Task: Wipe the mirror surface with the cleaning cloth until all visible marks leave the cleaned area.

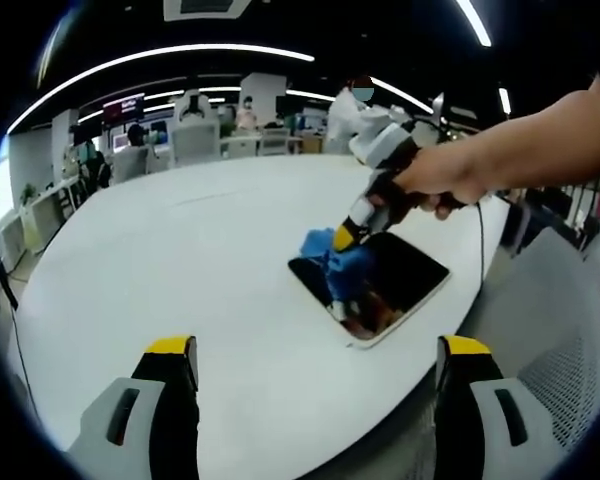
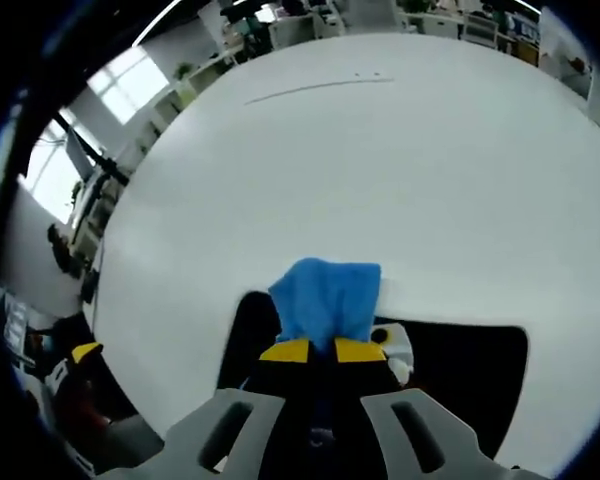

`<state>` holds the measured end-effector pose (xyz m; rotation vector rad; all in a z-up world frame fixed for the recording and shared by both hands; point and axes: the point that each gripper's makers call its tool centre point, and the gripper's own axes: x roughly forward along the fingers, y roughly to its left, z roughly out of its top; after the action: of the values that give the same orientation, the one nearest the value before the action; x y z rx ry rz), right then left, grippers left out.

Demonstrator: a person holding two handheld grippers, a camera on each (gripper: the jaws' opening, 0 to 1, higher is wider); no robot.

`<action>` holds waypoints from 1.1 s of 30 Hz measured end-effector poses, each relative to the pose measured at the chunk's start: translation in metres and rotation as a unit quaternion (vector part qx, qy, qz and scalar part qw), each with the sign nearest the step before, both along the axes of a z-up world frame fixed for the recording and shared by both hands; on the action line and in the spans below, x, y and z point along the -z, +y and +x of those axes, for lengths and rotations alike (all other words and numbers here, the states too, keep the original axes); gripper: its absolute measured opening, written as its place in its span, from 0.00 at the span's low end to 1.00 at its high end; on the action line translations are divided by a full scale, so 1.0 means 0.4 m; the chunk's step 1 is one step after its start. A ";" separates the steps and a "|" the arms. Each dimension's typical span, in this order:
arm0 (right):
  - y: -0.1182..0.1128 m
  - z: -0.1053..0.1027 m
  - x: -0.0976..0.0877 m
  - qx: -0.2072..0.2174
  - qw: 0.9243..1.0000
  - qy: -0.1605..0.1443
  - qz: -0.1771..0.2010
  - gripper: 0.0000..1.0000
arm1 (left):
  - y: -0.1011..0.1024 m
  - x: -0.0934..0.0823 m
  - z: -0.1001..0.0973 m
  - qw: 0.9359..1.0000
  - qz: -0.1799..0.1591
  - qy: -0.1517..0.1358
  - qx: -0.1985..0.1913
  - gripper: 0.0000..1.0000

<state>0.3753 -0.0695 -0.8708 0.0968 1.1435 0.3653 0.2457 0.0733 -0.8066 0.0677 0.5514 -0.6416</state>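
Note:
A dark rectangular mirror (image 1: pixel 400 282) with a white frame lies flat on the round white table (image 1: pixel 180 270), near its right edge. A blue cleaning cloth (image 1: pixel 342 260) rests on the mirror's far left corner. My right gripper (image 1: pixel 342 240), held by a person's hand (image 1: pixel 450 180), is shut on the cloth and presses it down. In the right gripper view the cloth (image 2: pixel 325 300) bunches out past my right gripper (image 2: pixel 322 351) over the mirror (image 2: pixel 460 370). My left gripper (image 1: pixel 315 365) hovers open above the table's near edge, apart from the mirror.
Office desks, chairs and monitors (image 1: pixel 195 135) stand beyond the table's far side, with a person (image 1: pixel 355 110) standing there. A mesh chair (image 1: pixel 560 340) sits close at the right of the table. The broad white tabletop stretches left of the mirror.

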 end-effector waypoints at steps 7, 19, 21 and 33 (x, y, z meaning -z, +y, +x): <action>0.003 -0.029 -0.002 -0.002 1.000 0.002 0.008 0.01 | 0.000 -0.005 0.004 1.000 -0.003 -0.006 -0.002 0.99; 0.001 -0.106 0.002 -0.008 1.000 0.002 0.022 0.01 | -0.001 -0.005 0.005 1.000 -0.011 -0.003 -0.007 0.99; -0.001 -0.133 -0.001 -0.010 1.000 0.010 0.022 0.01 | 0.005 -0.002 0.006 1.000 -0.007 -0.002 -0.011 0.99; -0.003 -0.217 0.001 -0.004 1.000 0.016 0.026 0.01 | -0.002 -0.003 0.003 1.000 -0.008 -0.003 -0.004 0.99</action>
<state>0.2884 -0.0706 -0.8711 0.1437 1.1656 0.4029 0.2471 0.0725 -0.8053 0.0518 0.5392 -0.6373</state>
